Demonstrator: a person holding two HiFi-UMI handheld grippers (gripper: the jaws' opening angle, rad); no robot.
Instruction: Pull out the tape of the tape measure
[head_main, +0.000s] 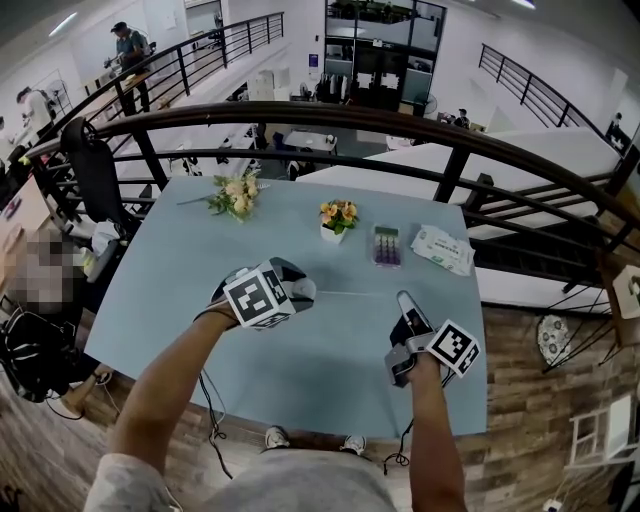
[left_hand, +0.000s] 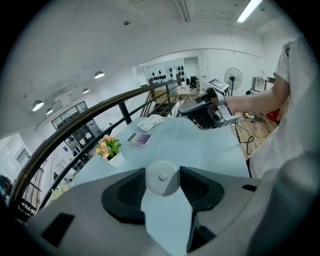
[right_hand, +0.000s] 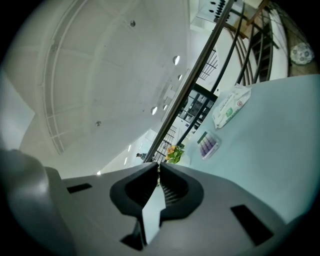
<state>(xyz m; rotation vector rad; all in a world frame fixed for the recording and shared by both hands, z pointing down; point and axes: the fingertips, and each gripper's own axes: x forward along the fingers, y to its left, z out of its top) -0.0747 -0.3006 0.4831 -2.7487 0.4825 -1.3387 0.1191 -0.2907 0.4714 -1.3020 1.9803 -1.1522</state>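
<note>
Head view with both gripper views. A dark railing (head_main: 400, 125) curved behind a pale blue table (head_main: 330, 390). The left gripper (head_main: 287, 288) was at the table's left-centre, angled down; its jaws stood wide apart and were clamped on the round white case of the tape measure (left_hand: 162, 178), one pad against each side. The right gripper (head_main: 404, 299) was off to the right, near the table's front edge and lying about level; its jaws were together, pinched on the end of the tape (head_main: 355, 294). The tape ran as a thin, straight, pale line from the case to the right gripper's tips, just above the tabletop. Along the far side of the table, well apart from both grippers, were a wipes pack (head_main: 441, 248) at the right, a bouquet (head_main: 235, 195) lying at the left, a flower pot (head_main: 337, 222) near the middle and a purple box (head_main: 386, 244) just right of the pot.
</note>
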